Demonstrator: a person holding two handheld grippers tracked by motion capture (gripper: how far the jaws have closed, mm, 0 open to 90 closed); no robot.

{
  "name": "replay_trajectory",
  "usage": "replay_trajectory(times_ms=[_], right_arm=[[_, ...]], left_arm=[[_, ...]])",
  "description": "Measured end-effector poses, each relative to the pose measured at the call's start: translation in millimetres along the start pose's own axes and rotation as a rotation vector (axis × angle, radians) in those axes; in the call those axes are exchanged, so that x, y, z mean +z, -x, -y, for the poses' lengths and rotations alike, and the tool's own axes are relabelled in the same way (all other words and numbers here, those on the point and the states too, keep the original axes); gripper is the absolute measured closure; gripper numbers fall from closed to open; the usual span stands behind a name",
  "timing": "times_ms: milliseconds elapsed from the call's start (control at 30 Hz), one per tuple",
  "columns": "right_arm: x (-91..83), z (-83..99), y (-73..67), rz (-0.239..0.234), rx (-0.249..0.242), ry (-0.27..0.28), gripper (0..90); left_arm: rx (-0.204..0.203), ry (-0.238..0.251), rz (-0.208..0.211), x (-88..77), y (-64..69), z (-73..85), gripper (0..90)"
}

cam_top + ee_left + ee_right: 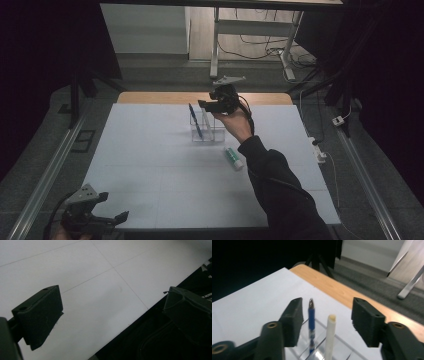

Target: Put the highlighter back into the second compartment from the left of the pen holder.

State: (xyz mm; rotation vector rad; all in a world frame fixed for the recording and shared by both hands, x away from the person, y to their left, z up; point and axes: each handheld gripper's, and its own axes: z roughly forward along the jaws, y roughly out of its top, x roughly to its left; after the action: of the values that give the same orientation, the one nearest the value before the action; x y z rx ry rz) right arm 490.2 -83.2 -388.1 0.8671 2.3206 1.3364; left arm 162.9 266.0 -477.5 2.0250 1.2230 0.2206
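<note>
Right gripper (pixel 206 106), held in a person's hand w/ dark sleeve, hovers just above a clear holder (pixel 202 131) near the table's far edge; jaws spread apart, nothing between the pads. In the right gripper view a blue pen (pixel 311 322) and a white pen (pixel 330 336), possibly a marker, stand upright in the holder's compartments, below and between the jaws. A white tube w/ green band (pixel 233 157) lies on the white table (pixel 150 170), right of the holder. Left gripper (pixel 112 216) rests at the near left table edge, jaws wide, empty
</note>
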Motion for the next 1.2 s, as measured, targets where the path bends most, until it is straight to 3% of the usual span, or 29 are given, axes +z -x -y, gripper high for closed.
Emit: replay_trajectory(times_ms=[233, 500, 933, 1200], right_arm=[[-22.7, 10.4, -3.2, -0.037, -0.003, -0.054, 27.5], [-48.5, 28.6, -4.6, -0.038, -0.044, -0.097, 16.0], [-74.6, 65.9, -2.4, -0.068, 0.002, -0.131, 1.6], [-81.1, 89.8, -5.0, -0.066, 0.013, -0.200, 0.0]], left_arm=[[-0.003, -0.001, 0.000, 0.2, -0.2, -0.1, 2.4], [-0.009, -0.002, 0.000, 0.4, -0.4, -0.3, 2.3], [-0.019, 0.004, -0.001, -0.1, -1.3, -0.2, 1.9], [-0.018, 0.005, -0.002, -0.3, -1.0, -0.1, 1.9]])
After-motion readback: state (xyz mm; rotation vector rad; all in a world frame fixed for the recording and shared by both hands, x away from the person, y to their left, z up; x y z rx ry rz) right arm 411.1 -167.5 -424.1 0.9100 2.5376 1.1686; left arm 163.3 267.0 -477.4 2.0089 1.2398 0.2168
